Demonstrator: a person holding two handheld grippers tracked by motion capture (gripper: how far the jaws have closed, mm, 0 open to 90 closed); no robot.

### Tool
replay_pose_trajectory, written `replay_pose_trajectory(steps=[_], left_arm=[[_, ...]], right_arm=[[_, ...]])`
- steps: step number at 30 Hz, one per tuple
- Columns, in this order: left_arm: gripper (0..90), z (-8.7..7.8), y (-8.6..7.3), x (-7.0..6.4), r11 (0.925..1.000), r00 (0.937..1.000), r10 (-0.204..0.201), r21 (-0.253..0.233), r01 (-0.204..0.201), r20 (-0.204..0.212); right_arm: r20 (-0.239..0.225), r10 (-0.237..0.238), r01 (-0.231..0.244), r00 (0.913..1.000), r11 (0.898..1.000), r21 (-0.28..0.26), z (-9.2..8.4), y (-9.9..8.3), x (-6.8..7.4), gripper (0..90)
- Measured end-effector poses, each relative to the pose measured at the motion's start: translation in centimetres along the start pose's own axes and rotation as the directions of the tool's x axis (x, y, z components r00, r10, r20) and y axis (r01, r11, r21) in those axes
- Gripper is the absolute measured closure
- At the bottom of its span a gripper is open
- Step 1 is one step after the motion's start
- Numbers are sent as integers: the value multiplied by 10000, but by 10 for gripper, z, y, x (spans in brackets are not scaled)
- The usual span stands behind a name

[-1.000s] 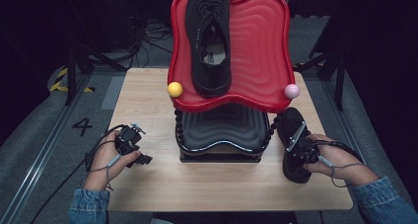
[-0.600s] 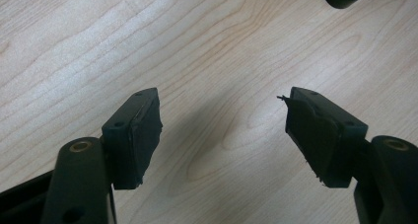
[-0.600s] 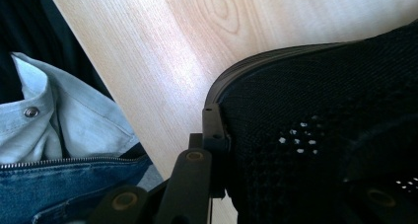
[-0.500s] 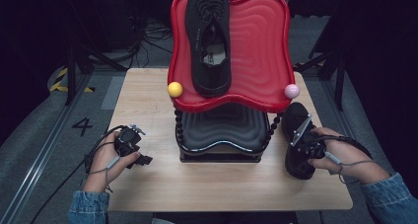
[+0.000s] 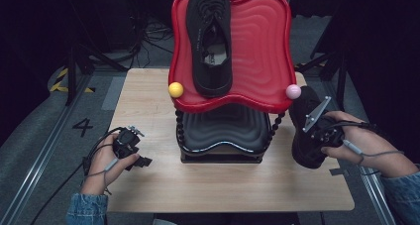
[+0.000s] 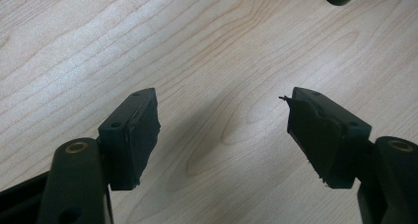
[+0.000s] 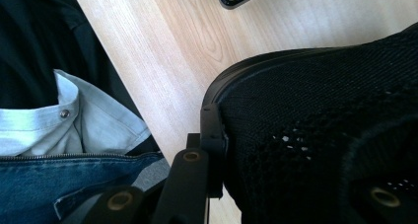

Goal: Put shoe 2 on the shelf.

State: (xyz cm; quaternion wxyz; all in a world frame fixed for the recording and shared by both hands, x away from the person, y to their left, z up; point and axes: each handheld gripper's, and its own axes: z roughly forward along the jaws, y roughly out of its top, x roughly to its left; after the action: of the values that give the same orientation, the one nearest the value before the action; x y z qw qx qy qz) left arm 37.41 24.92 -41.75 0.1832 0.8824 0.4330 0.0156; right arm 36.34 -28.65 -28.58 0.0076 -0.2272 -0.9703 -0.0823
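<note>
Right gripper (image 5: 317, 136) is clamped across a black shoe (image 5: 304, 128), its jaws eased slightly wider just now but the pads pressing the knit upper in the right gripper view; the shoe hangs lifted at the table's (image 5: 223, 185) right edge, beside the rack (image 5: 223, 131). Its mate (image 5: 210, 39) already lies on the red top tray (image 5: 262, 51). Left gripper (image 5: 131, 150) rests on the table, jaws wide apart and empty. Carrying looks to be the step in hand. Next, the shoe probably needs raising above the tray's rim, past the pink ball (image 5: 293, 91), and setting beside its mate.
</note>
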Motion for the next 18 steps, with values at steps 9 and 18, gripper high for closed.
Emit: replay_pose_trajectory(steps=[9, 18], left_arm=[[286, 1, 0, 0, 10000, 9999, -25, 35, 25, 126], [282, 4, 1, -1, 9999, 9998, 9, 150, -12, 220]], right_arm=[[338, -105, 109, 9994, 9999, -118, -36, 5, 6, 828], [507, -171, 186, 9986, 9994, -279, -64, 10, 12, 828]])
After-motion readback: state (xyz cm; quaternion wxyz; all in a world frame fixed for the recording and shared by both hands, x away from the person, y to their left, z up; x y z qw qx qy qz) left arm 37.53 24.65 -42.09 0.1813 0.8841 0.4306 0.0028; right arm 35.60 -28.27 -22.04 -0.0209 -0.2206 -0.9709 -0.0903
